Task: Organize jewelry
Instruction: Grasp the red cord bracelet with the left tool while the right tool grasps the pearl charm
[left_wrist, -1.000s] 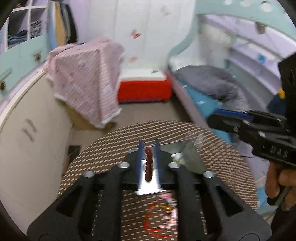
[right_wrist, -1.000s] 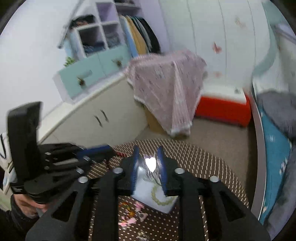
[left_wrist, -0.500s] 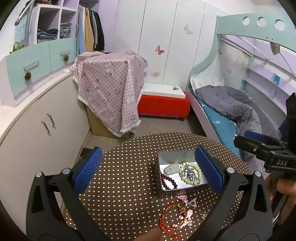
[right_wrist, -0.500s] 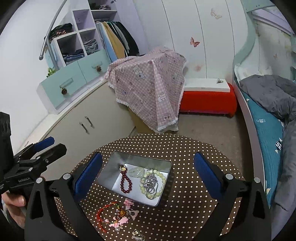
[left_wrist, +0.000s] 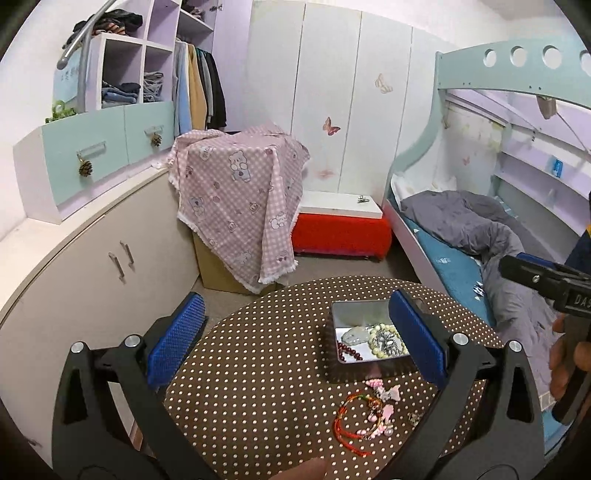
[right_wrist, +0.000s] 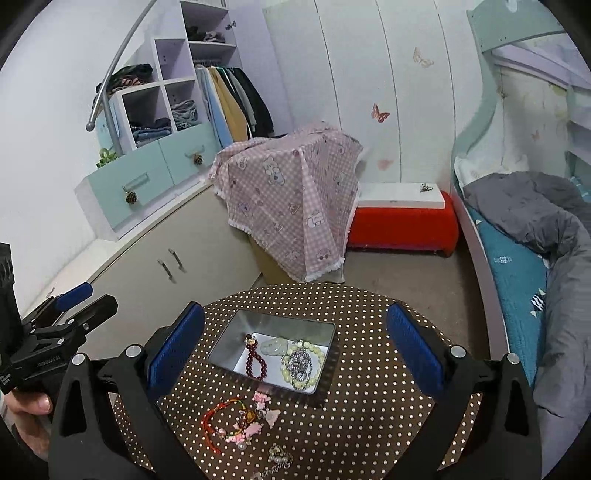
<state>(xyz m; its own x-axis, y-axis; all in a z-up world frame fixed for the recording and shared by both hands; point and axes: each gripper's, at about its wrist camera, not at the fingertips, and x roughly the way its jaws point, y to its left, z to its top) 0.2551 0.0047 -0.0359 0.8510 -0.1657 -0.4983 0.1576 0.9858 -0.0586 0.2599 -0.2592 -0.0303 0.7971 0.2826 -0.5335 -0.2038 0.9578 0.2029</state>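
A metal tin (right_wrist: 240, 322) (left_wrist: 341, 308) sits on the round polka-dot table (right_wrist: 351, 424) (left_wrist: 258, 369). Inside lie a dark red bead bracelet (right_wrist: 255, 360) (left_wrist: 349, 351), a pale stone pendant (right_wrist: 274, 346) (left_wrist: 354, 334) and a cream bead bracelet with a silver chain (right_wrist: 301, 363) (left_wrist: 386, 341). Loose on the table are a red cord bracelet (right_wrist: 218, 419) (left_wrist: 345, 417), pink charms (right_wrist: 258, 417) (left_wrist: 384, 400) and a small silver piece (right_wrist: 279, 456). My left gripper (left_wrist: 295, 343) and right gripper (right_wrist: 295, 350) are open and empty above the table.
A low cabinet (right_wrist: 155, 258) stands left of the table. A box under a pink checked cloth (right_wrist: 295, 199), a red bench (right_wrist: 399, 225) and a bunk bed with a grey duvet (right_wrist: 535, 221) stand beyond. The table edge is close below both grippers.
One second ago the left gripper was shut on the red bead bracelet and the right on the pale pendant. Both have opened, dropped them into the tin and drawn back upward.
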